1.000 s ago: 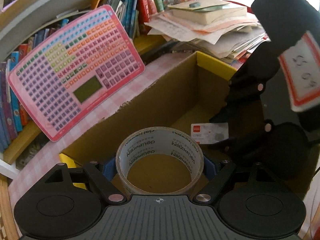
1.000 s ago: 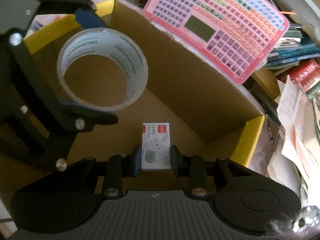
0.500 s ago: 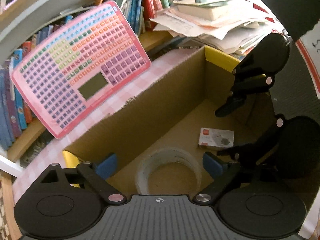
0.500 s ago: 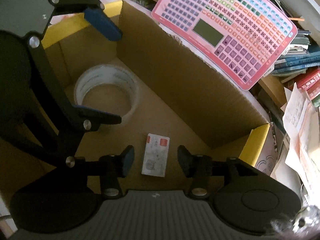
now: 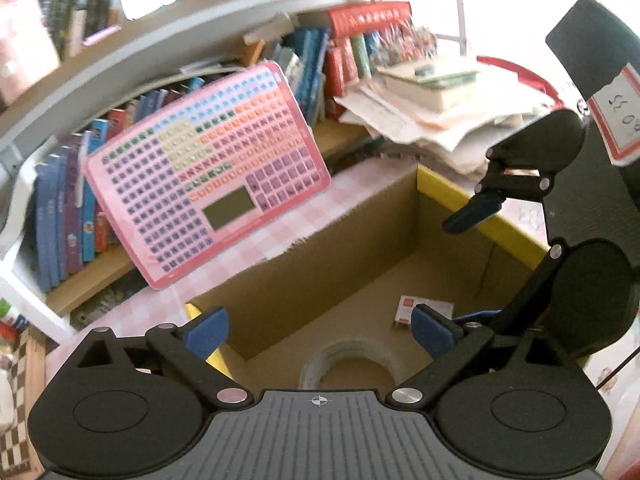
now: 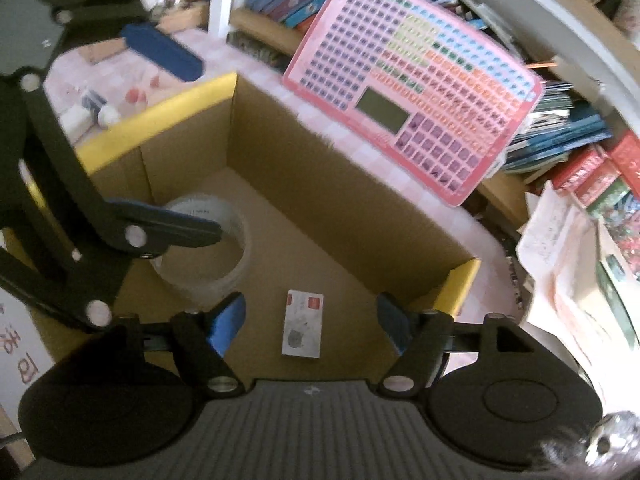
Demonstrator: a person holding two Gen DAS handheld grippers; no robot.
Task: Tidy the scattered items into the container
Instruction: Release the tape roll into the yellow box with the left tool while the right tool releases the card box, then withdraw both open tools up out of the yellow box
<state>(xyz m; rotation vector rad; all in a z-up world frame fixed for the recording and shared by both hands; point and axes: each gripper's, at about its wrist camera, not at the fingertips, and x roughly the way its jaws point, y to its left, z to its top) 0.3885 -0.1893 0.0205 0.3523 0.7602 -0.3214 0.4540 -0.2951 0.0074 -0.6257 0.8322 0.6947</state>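
An open cardboard box [image 5: 320,272] [image 6: 340,200] with yellow-taped rims stands on a pink checked cloth. A roll of clear tape [image 5: 348,364] [image 6: 200,280] lies flat on its floor. A small white card with a red corner [image 5: 424,308] [image 6: 303,324] lies beside it. My left gripper [image 5: 320,332] [image 6: 180,140] hovers above the roll, its jaws opening and nothing touching the blue pads. Over the card hangs my right gripper [image 6: 310,322] [image 5: 468,264], jaws also opening, pads clear of the card.
A pink button board [image 5: 208,196] [image 6: 416,120] leans on a bookshelf behind the box. A heap of papers and books [image 5: 432,112] [image 6: 568,264] sits at the box's far end. Small loose items [image 6: 96,108] lie on the cloth beyond the other end.
Both grippers let go: the tape roll dropped from the left jaws and the card from the right jaws onto the box floor. Both grippers then rose and spread wider.
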